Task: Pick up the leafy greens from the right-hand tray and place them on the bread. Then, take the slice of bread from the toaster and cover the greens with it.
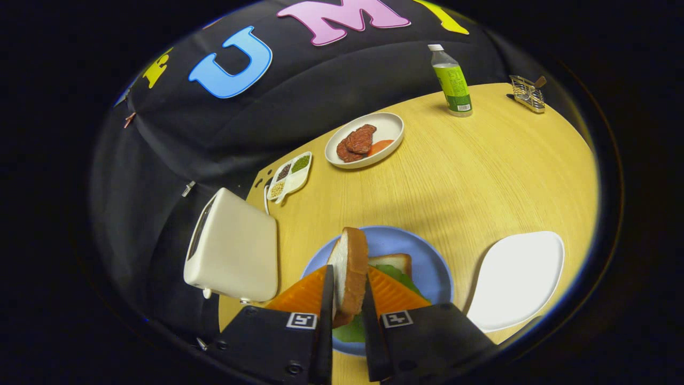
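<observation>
My gripper [347, 289] is shut on a slice of bread [350, 267], which stands on edge between the two orange fingers [304, 294], crust to the right. It hangs over the blue plate [433, 267]. On that plate lies another bread slice [394, 262] with leafy greens [398, 275] on top, partly hidden behind the right finger; more green shows below the held slice. The cream toaster [235, 251] stands just left of the plate. To the right of the plate sits the white tray [518, 278], bare.
Farther back on the wooden table [481, 176] are a white oval plate with meat and an orange piece [365, 140], a small divided dish of seeds [288, 176], a green-labelled bottle [452, 81] and a wire rack [527, 93].
</observation>
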### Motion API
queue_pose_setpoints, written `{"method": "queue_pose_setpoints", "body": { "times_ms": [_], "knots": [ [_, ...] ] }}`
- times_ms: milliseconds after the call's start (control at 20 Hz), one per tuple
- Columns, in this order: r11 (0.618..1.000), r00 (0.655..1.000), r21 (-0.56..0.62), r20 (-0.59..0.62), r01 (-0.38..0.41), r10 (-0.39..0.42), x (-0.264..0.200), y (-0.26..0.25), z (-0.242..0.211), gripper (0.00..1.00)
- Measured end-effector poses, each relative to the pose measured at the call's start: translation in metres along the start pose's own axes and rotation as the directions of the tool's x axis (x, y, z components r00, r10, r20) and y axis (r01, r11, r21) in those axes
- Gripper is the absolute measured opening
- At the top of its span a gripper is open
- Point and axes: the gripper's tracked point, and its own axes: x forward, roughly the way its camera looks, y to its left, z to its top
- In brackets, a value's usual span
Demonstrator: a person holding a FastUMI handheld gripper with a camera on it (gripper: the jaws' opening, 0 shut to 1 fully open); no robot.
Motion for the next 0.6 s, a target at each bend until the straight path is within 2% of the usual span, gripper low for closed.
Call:
{"method": "queue_pose_setpoints", "body": {
  "times_ms": [50,150,250,350,400,450,600],
  "knots": [
    [1.000,1.000,-0.003,-0.008,0.012,-0.012,-0.001,-0.004,-0.004,0.34],
    [0.999,0.999,-0.024,-0.027,0.027,-0.027,-0.007,-0.009,-0.012,0.57],
    [0.998,0.998,-0.057,-0.041,0.039,-0.041,-0.013,-0.014,-0.018,0.70],
    [0.995,0.998,-0.086,-0.039,0.040,-0.044,-0.020,-0.014,-0.017,0.73],
    [0.994,0.998,-0.100,-0.037,0.044,-0.048,-0.023,-0.017,-0.017,0.88],
    [0.992,0.998,-0.115,-0.034,0.053,-0.057,-0.029,-0.018,-0.014,0.94],
    [0.984,0.997,-0.160,0.011,0.081,-0.080,-0.049,-0.020,0.002,1.00]
  ]
}}
